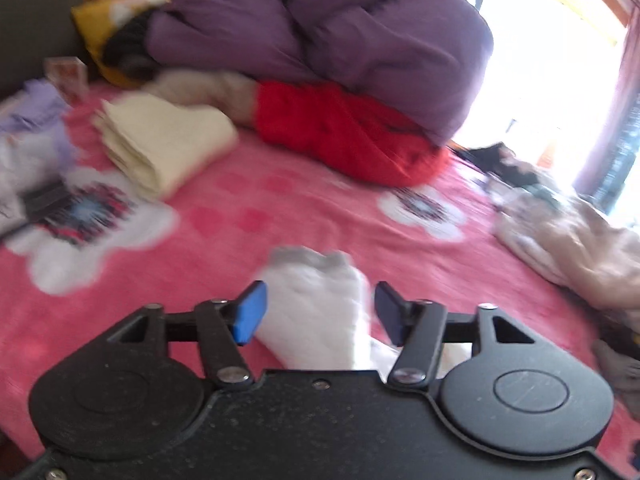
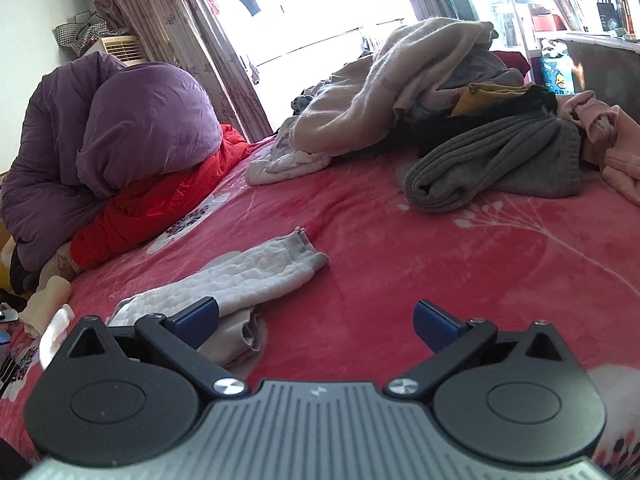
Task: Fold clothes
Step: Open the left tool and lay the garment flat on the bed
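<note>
- On the pink bedspread [image 2: 420, 232], near its front edge, lies the garment in hand: a small pale quilted piece [image 2: 240, 276], probably child's trousers, with one leg stretched away and a ribbed cuff at its end.
- Left gripper [image 1: 318, 312] has its blue pads [image 1: 252, 312] spread on either side of the quilted cloth, not pinching it as far as the blurred view shows.
- Right gripper [image 2: 316, 320] stands wide apart over bare bedspread, holding nothing; the garment lies just beside its left pad.
- Risk: the quilted fabric looks thick and springy, so a fold may spring back open unless pressed flat.
- Risk: closing the left pads on one layer only would drag the garment askew; the plush bedspread might also be pinched along with it.
- Risk: the loose waist end is bunched near the right gripper and could be folded in crooked.
- Nearby: a puffy purple quilt [image 2: 120, 128], a shiny red jacket [image 2: 160, 204], a ribbed grey knit [image 2: 500, 160], a fuzzy beige heap [image 2: 380, 92], and a folded cream stack [image 1: 160, 144].
</note>
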Demonstrator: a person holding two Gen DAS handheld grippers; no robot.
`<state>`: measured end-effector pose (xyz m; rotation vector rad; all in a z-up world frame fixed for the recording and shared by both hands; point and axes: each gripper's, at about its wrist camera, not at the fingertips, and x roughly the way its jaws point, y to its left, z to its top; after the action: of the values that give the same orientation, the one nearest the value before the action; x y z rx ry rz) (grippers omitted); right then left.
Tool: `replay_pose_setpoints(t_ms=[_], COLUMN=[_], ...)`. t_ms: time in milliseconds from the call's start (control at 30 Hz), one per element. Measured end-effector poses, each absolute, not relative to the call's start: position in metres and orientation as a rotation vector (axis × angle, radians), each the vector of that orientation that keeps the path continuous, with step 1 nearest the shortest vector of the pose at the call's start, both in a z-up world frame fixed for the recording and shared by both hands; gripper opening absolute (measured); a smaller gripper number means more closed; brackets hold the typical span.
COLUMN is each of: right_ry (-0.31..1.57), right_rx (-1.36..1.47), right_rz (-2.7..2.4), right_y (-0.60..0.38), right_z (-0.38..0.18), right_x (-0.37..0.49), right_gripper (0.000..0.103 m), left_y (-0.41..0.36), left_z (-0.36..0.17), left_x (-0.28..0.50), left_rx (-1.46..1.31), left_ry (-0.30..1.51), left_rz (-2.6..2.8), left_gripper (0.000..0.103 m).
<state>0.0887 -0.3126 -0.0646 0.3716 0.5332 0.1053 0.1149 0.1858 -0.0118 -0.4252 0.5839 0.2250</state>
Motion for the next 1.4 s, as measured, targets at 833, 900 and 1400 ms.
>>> replay_pose_setpoints(t_ms=[833, 900, 1400], right_ry=[0.598, 0.595, 0.648], right_rx=[0.110, 0.109, 0.071], right_rz=[0.164, 0.162, 0.195], right_y=[-0.257, -0.257, -0.241], right_z=[-0.060, -0.059, -0.017], right_x=[0.099, 0.098, 0.095], right_gripper=[0.103, 0.103, 0.103], left_y=[0.237, 0.240, 0.245], left_z=[-0.076, -0.078, -0.050], left_x=[0.117, 0.115, 0.098], left_rx=[-0.611, -0.624, -0.583], left_ry=[0.723, 0.718, 0.600], left_rz=[0.470, 0.467, 0.487], left_gripper=[0.037, 0.020, 0.039])
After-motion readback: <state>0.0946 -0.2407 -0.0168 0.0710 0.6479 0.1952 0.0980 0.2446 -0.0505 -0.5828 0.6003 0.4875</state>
